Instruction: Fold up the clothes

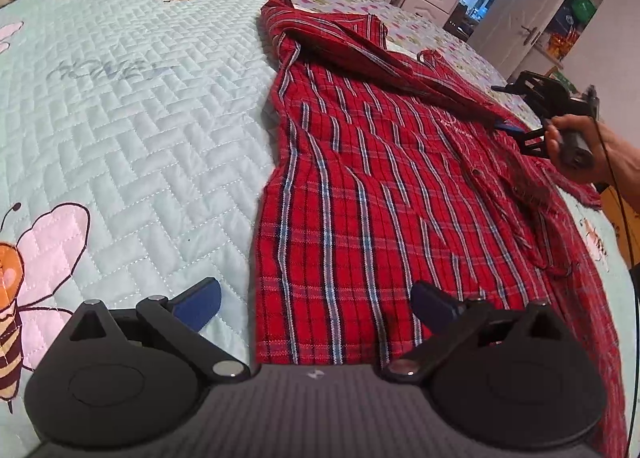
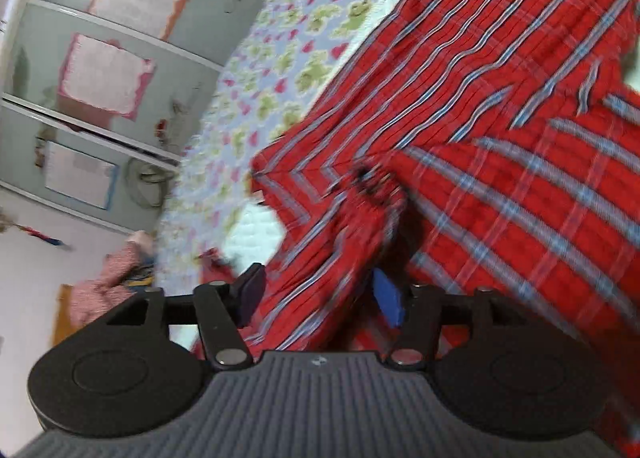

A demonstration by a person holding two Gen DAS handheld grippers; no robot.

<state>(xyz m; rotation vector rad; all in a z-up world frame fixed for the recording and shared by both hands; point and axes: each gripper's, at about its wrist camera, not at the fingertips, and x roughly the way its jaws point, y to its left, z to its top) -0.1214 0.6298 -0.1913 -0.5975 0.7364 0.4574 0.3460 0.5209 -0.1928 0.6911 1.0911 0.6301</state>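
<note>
Because the red plaid shirt (image 1: 360,186) is light, limp woven cloth, it will sag and slide unless pinched at hems.

Both grippers stand unclenched: the left gripper (image 1: 316,304) brackets the near hem, and the right gripper (image 2: 320,294) straddles a loose fold, the best 2 hold points.

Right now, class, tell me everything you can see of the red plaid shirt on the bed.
The red plaid shirt is woven-looking cloth, red with blue, white and dark stripes. It lies spread along the quilted bedspread, partly folded: one long flap is turned over its far side, the edge creased and rumpled. The right gripper stands open with a fold of it between the fingers. The left gripper hangs open at its near hem.
</note>
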